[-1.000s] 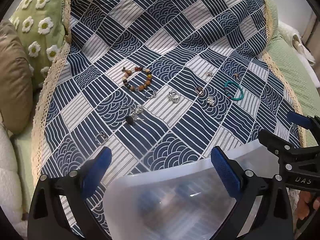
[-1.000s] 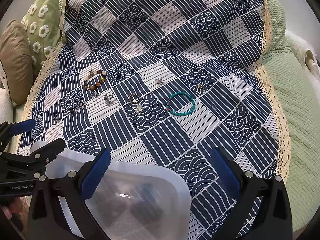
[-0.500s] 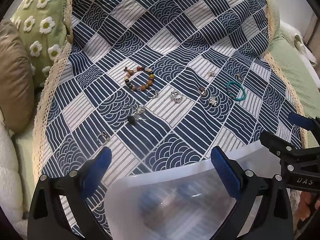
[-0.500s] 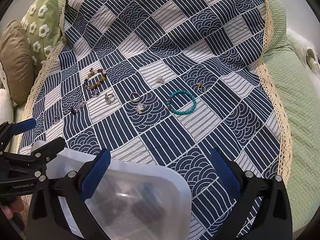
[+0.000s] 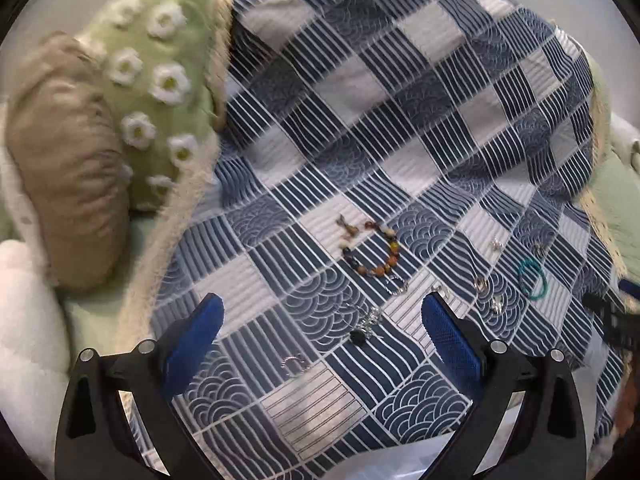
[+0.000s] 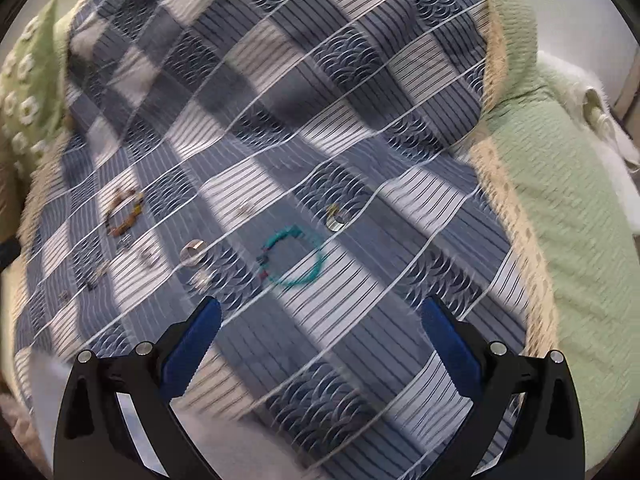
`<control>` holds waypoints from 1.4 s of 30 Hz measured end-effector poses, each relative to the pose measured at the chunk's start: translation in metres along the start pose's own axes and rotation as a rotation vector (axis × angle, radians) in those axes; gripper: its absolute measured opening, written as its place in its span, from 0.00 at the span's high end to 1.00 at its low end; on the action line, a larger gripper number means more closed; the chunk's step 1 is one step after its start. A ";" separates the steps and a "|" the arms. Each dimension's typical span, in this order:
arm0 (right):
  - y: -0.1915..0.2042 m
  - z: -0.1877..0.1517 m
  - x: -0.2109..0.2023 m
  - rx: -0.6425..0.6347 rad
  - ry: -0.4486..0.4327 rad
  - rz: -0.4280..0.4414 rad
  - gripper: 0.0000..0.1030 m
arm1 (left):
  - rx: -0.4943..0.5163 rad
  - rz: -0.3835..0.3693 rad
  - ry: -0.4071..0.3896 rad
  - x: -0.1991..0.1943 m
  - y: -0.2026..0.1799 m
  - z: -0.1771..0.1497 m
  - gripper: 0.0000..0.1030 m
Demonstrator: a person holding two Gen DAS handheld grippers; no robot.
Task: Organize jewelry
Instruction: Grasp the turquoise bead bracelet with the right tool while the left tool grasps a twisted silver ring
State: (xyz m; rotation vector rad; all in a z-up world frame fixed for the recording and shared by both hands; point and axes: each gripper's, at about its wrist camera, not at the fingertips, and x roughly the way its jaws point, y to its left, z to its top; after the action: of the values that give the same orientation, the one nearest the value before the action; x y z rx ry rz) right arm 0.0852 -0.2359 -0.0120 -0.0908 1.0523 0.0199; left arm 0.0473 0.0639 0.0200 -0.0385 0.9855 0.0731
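Both claws gape empty: left claw (image 5: 322, 320), right claw (image 6: 320, 320). The teal bracelet (image 6: 292, 258) lies just ahead of the right one on the quilt (image 6: 360, 120); light, floppy, slippery. Pinch across its cord.

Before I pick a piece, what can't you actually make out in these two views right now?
- Right wrist view: motion blur smears everything; beyond the teal bracelet, the small silver pieces can't be identified.
- Left wrist view: the clear box is cut off by the bottom edge.
- Left wrist view: the right tongs are cropped at the edge and blurred.
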 end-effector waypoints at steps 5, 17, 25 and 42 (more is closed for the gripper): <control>-0.008 0.008 0.030 -0.014 0.064 -0.002 0.05 | -0.025 -0.067 0.166 0.052 0.025 0.000 0.08; -0.009 0.016 0.088 -0.003 0.185 0.070 0.38 | 0.021 0.089 0.352 0.104 0.049 -0.031 0.09; -0.004 0.019 0.109 0.022 0.215 0.118 0.48 | 0.063 0.134 0.331 0.101 0.046 -0.045 0.09; 0.008 0.014 0.110 -0.009 0.197 0.106 0.61 | 0.021 -0.021 0.340 0.101 0.053 -0.053 0.78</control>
State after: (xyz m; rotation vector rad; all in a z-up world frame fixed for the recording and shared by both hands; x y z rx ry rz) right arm 0.1518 -0.2299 -0.1008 -0.0452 1.2537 0.1134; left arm 0.0547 0.1180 -0.0933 -0.0432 1.3256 0.0372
